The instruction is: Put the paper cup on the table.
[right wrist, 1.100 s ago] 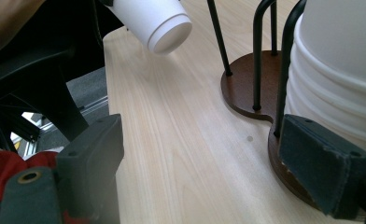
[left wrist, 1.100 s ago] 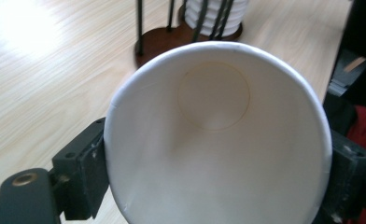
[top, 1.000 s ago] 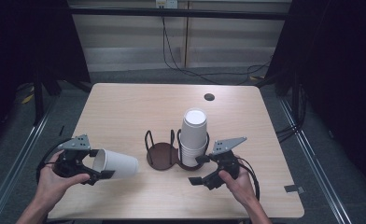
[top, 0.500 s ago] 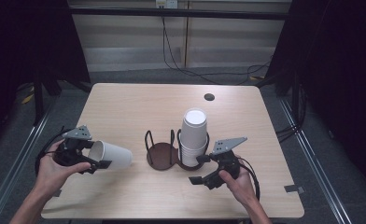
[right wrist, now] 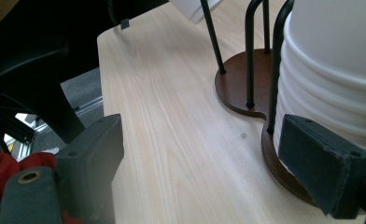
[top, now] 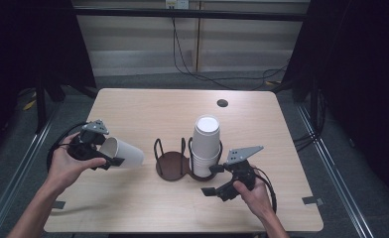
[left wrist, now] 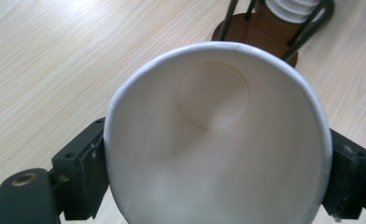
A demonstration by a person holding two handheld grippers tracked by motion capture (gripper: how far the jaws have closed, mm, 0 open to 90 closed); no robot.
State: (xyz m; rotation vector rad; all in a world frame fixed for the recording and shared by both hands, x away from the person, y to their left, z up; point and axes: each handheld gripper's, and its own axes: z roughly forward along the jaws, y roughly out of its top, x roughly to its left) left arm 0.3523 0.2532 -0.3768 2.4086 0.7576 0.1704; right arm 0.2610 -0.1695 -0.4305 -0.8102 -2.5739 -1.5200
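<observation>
The left gripper (top: 102,152) clamps a white paper cup (top: 124,152) at its rim, cup lying sideways above the table (top: 148,208), left of the cup holder (top: 171,165). The cup stack (top: 205,146) stands inverted in the holder. The right gripper (top: 221,179) sits released beside the stack.
</observation>
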